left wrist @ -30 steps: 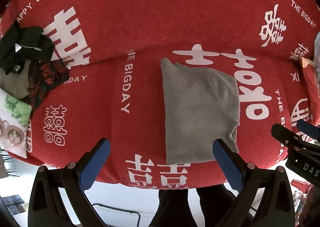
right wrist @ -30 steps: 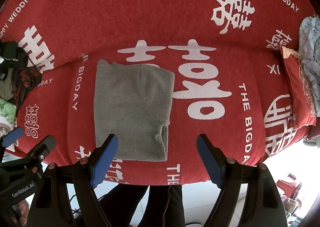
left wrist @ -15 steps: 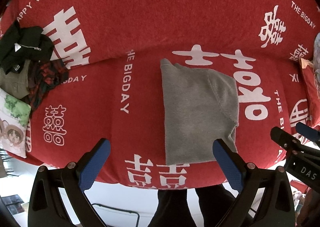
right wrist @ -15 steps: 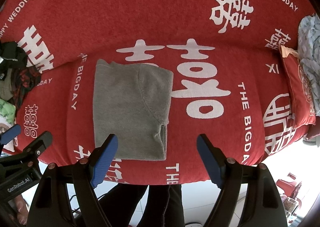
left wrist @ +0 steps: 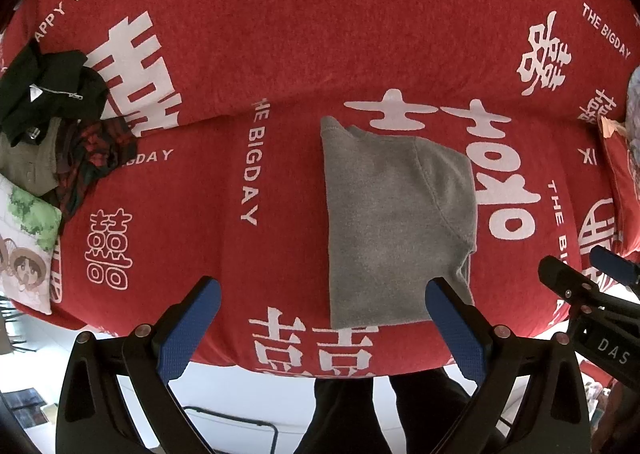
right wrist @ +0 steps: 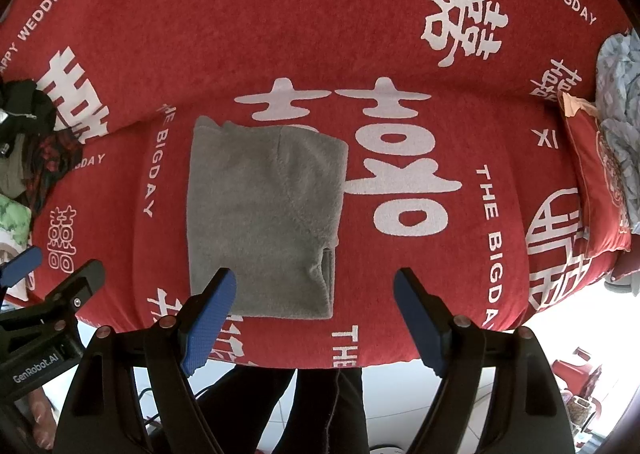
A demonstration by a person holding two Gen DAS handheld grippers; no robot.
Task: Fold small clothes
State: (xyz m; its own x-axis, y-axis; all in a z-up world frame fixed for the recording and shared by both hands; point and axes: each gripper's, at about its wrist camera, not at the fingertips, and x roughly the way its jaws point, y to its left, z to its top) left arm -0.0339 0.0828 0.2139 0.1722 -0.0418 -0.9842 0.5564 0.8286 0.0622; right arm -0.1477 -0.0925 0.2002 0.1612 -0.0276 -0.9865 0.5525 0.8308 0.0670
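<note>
Almost nothing has changed since a second ago: the grey folded cloth [left wrist: 396, 222] lies in the same spot on the red cover [left wrist: 248, 54], and both of my tools hang above its near edge as before.

My left gripper [left wrist: 320, 318] has its blue fingers [left wrist: 192, 326] spread wide and holds nothing. One finger sits over bare red cover, the other over the cloth's near right corner. My right gripper [right wrist: 316, 310] is spread wide too and holds nothing. Its left finger [right wrist: 210, 318] is over the cloth's near edge, and its right finger is over bare cover.

The cloth is a neat block, with its near edge close to the front edge of the cover. A seam curves down its right side. Bare red cover with white letters lies to the left and right of it and behind it.

Far to the left sits a pile of dark clothes [left wrist: 52, 114] by a cartoon pillow [left wrist: 24, 246]. Far to the right I see a red cushion [right wrist: 600, 190] and a pale blue cloth [right wrist: 620, 102].
</note>
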